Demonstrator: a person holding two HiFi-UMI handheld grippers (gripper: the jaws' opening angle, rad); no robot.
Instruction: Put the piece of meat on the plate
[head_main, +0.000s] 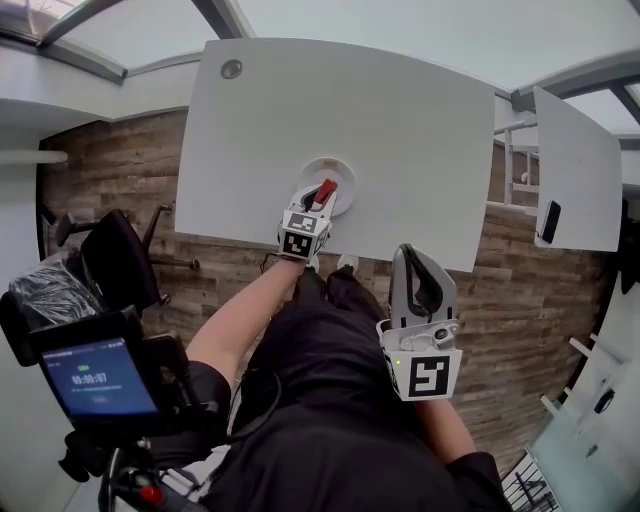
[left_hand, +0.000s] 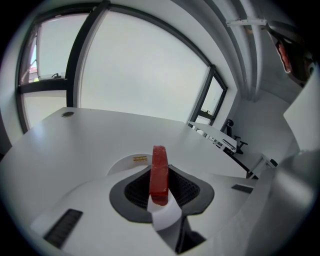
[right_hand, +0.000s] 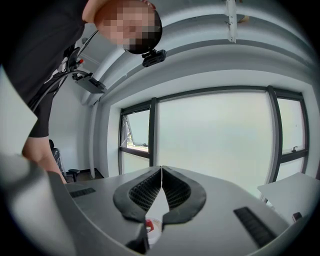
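The red piece of meat (left_hand: 159, 172) stands on edge between the jaws of my left gripper (head_main: 321, 192), which is shut on it. In the head view the meat (head_main: 325, 190) hangs over the white plate (head_main: 340, 166) near the front edge of the white table (head_main: 330, 110). In the left gripper view the plate (left_hand: 127, 162) shows just beyond the jaws, with a small yellow label on its rim. My right gripper (head_main: 424, 272) is held back from the table, in front of the person's body, shut with nothing in it. Its jaws (right_hand: 161, 172) meet at the tips.
A round grommet (head_main: 231, 68) sits in the table's far left corner. A second white table (head_main: 575, 170) with a dark phone (head_main: 549, 221) stands to the right. A black office chair (head_main: 115, 260) and a device with a lit screen (head_main: 98, 378) are at the left.
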